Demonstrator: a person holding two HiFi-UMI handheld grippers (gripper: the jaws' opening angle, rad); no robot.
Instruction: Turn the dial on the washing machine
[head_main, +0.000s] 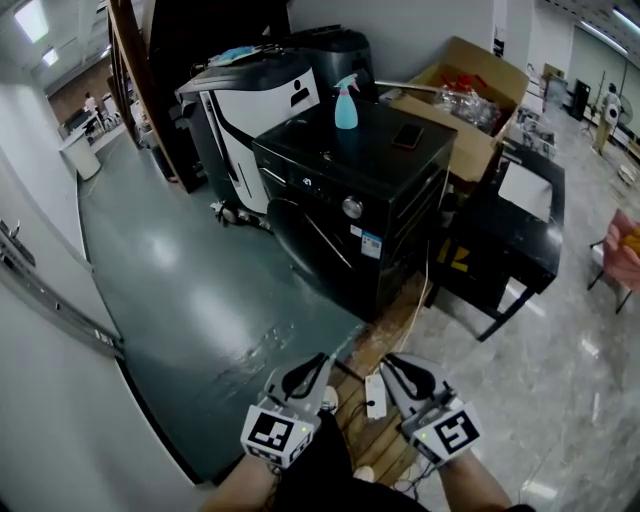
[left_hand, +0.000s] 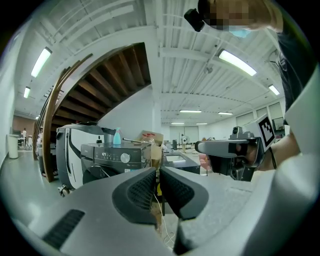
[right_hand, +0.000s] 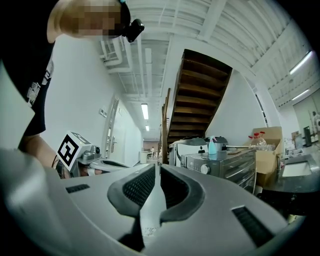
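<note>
The black washing machine (head_main: 365, 190) stands in the middle of the head view, its round silver dial (head_main: 352, 207) on the front panel above the door. The dial also shows far off as a small knob in the left gripper view (left_hand: 124, 158) and the right gripper view (right_hand: 204, 169). Both grippers are held low, near the person's body, well short of the machine. My left gripper (head_main: 318, 366) (left_hand: 159, 187) is shut with nothing between its pads. My right gripper (head_main: 392, 366) (right_hand: 157, 182) is also shut and empty.
A blue spray bottle (head_main: 346, 103) and a phone (head_main: 407, 136) lie on the machine's top. A white and black appliance (head_main: 245, 100) stands behind it, a cardboard box (head_main: 470, 95) and a black stand (head_main: 525, 225) to its right. A power strip (head_main: 376, 395) lies on wooden boards below.
</note>
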